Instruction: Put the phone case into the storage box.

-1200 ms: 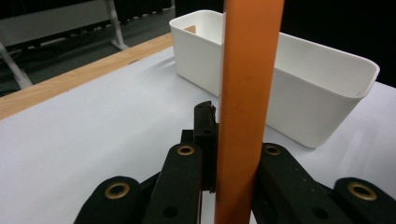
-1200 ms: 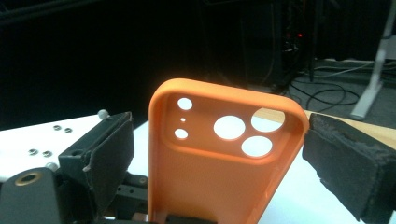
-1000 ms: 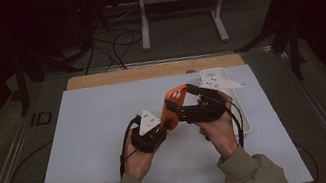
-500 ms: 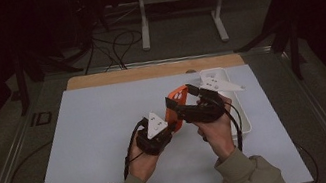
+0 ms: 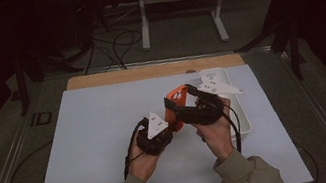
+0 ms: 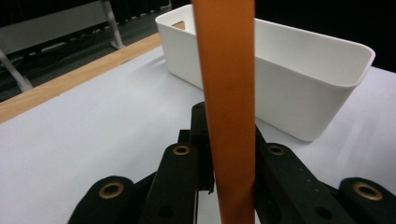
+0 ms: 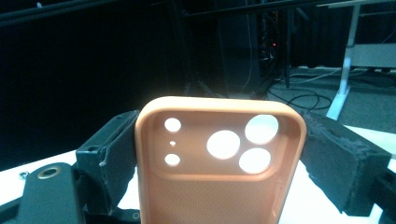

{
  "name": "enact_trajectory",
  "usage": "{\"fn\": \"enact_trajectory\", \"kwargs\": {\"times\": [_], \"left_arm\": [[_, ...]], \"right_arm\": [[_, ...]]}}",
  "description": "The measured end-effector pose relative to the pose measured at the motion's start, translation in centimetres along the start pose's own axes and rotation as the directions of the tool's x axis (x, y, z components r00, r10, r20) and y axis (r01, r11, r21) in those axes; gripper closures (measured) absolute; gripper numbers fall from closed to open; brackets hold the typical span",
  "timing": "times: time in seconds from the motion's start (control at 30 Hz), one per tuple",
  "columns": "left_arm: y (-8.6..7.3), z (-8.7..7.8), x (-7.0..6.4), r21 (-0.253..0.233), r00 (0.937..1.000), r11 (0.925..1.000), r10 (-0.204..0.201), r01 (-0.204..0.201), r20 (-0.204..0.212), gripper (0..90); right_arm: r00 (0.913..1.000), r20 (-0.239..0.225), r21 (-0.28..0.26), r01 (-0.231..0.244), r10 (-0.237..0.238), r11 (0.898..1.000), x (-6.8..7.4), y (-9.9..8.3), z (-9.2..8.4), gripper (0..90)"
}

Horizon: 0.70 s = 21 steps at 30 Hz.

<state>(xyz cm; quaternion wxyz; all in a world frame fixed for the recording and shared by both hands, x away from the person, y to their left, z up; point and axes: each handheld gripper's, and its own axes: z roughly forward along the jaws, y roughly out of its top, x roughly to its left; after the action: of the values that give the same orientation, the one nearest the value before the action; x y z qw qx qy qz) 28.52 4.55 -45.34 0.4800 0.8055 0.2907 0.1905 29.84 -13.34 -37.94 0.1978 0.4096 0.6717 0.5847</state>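
Both grippers gripped the orange case (image 5: 177, 104): the left gripper (image 5: 170, 128) pinched its edge, the right gripper (image 5: 177, 111) spanned its width. Pulling apart could bend it.

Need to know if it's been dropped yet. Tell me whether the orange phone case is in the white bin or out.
Out. The orange phone case is held above the table between both grippers, left and right, beside the white bin.
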Motion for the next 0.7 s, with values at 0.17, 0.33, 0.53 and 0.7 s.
{"fn": "enact_trajectory", "kwargs": {"times": [0.17,0.33,0.53,0.7], "left_arm": [[0.10,-0.13,0.02,-0.006,0.9997,1.0000,-0.004,0.005,0.023,77.9],[0.23,-0.43,0.14,-0.013,0.9993,0.9999,-0.005,0.006,0.038,59.9],[0.38,-0.73,0.40,-0.042,0.9987,0.9981,-0.044,0.045,0.025,35.3],[0.60,-0.88,0.64,-0.046,0.9974,0.9964,-0.070,0.071,0.014,17.5]], "right_arm": [[0.9999,-0.001,-0.008,0.011,-0.011,1.000,0.09,0.00,-0.02,16.4],[0.9999,-0.010,-0.006,0.007,-0.007,1.000,-0.09,-0.04,0.04,16.5],[0.9998,-0.013,-0.004,0.013,-0.013,1.000,-0.15,-0.01,0.04,16.6],[0.9997,-0.013,0.004,0.020,-0.020,1.000,-0.10,0.00,0.17,16.5]]}}
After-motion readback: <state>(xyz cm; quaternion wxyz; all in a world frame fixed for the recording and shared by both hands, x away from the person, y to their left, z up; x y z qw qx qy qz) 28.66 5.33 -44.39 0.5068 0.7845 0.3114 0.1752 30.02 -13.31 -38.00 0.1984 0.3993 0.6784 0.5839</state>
